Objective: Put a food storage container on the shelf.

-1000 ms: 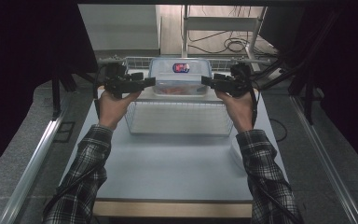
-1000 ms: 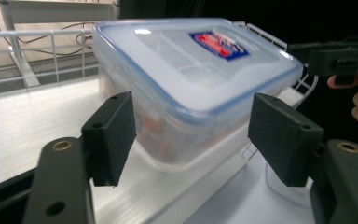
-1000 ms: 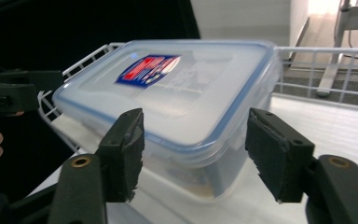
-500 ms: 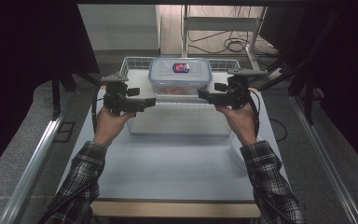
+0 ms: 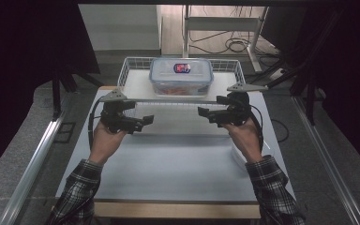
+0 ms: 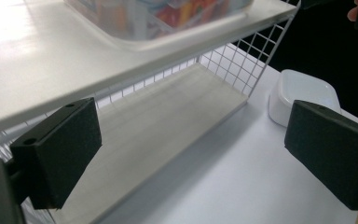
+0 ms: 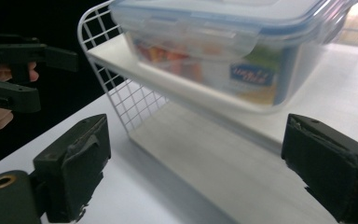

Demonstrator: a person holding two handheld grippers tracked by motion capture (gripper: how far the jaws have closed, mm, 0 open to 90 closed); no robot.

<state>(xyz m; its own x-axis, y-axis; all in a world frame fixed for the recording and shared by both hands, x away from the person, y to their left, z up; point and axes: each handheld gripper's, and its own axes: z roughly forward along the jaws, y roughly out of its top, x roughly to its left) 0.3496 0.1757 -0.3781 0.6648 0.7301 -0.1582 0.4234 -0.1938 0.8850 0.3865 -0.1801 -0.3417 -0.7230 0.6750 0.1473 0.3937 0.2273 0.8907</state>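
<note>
- two grippers are hanging in front of the wire rack, one on each side, and both are holding nothing.
- left gripper is sitting near the rack's front left corner; its jaws have just been opening, and now they are standing wide apart with only air between them.
- right gripper is sitting near the rack's front right corner; its jaws have just been opening too, and they are gaping wide with nothing between them.
- food box is resting on the rack's top shelf, in the middle, with its lid clipped on.
- the box is looking flat and steady up there, so i am guessing the putting-up part is done.
- both grippers are well apart from the box, not touching it at all.
- the rack's bottom shelf is lying bare under the box.
- small white dish is sitting on the table, just beside the rack's right end, and nobody is touching it.
- what is left, i am thinking, is not much: the hands are needing to pull away from the rack, or maybe go for the little white dish next.
- i cannot tell if the dish is part of the job.
</note>
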